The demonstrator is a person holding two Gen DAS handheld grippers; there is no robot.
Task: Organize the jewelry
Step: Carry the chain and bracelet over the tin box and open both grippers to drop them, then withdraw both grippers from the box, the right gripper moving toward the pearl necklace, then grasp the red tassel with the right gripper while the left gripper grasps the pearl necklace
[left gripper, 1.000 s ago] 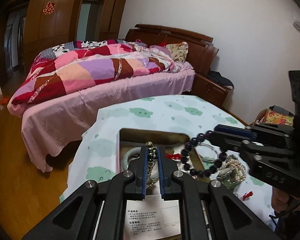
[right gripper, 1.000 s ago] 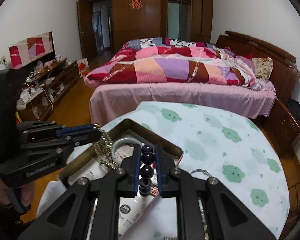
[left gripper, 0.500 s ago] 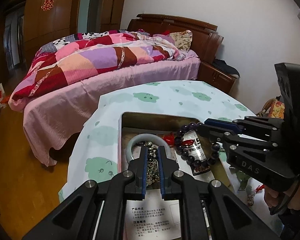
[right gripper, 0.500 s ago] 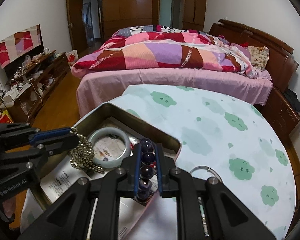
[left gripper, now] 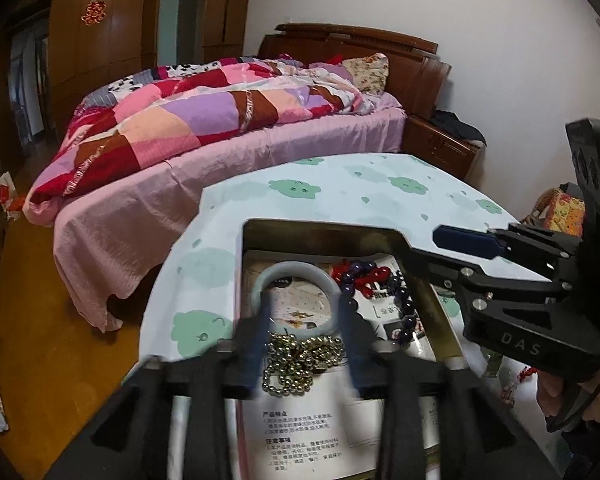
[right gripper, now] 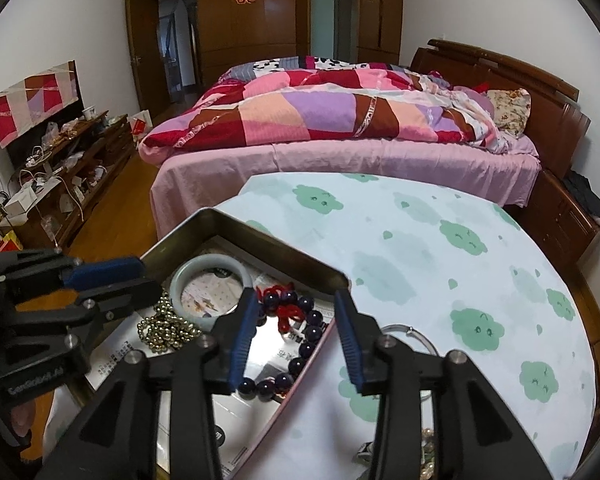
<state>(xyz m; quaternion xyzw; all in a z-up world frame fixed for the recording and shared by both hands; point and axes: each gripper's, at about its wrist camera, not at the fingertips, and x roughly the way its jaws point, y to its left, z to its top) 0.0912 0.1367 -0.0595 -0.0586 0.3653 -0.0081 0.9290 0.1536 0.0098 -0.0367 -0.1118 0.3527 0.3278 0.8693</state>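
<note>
A metal tin [left gripper: 324, 229] [right gripper: 276, 246] sits on the table. In it lie a pale jade bangle [left gripper: 296, 270] [right gripper: 210, 265], a gold bead chain [left gripper: 300, 360] [right gripper: 168, 326] and a dark purple bead bracelet with a red cord [left gripper: 396, 300] [right gripper: 300, 340]. My left gripper [left gripper: 304, 344] is open above the gold chain, its fingers blurred. My right gripper [right gripper: 296, 336] is open over the purple bracelet and holds nothing. It shows at the right in the left wrist view [left gripper: 452, 240].
The table wears a white cloth with green clouds [right gripper: 460, 280]. A silver bangle [right gripper: 412, 334] and more jewelry [right gripper: 424, 456] lie on the cloth right of the tin. Printed papers [left gripper: 300, 436] line the tin. A bed [right gripper: 340, 120] stands behind.
Both grippers have opened. The gold chain has dropped from the left gripper into the tin, and the purple bracelet has dropped from the right gripper into the tin.
</note>
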